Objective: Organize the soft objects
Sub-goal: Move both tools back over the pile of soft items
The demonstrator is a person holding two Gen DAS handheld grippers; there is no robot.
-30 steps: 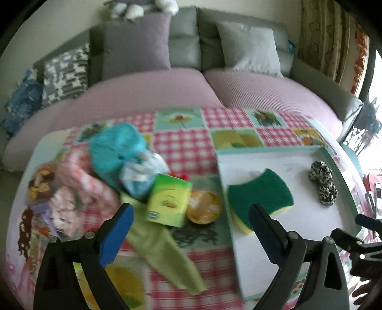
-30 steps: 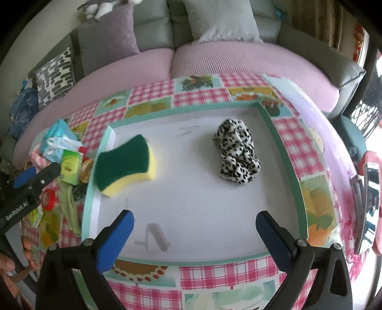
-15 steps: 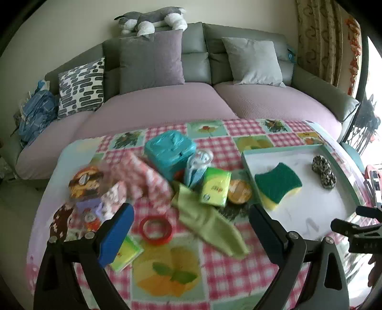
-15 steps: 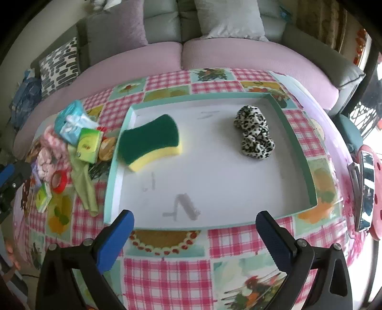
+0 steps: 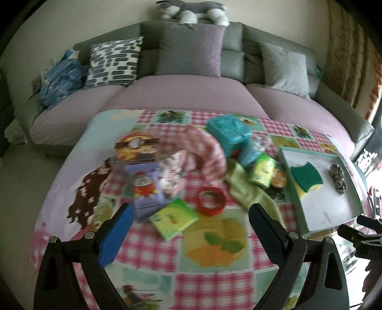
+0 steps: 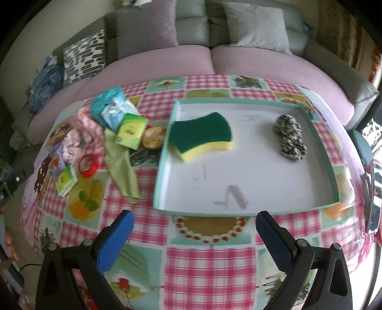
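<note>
Checked tablecloth, sponge in tray

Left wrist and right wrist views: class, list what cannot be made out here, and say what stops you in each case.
- Printing on the purple packet, left wrist view: motion blur.
- The orange round item, right wrist view: partly hidden behind the tray wall and the green box.
- The pink cloth pile, left wrist view: blurred, so separate pieces cannot be counted.
- The plush toy on the sofa back, left wrist view: cut by the top edge.

One sponge, one leopard scrunchie, one tray, two cloths.
</note>
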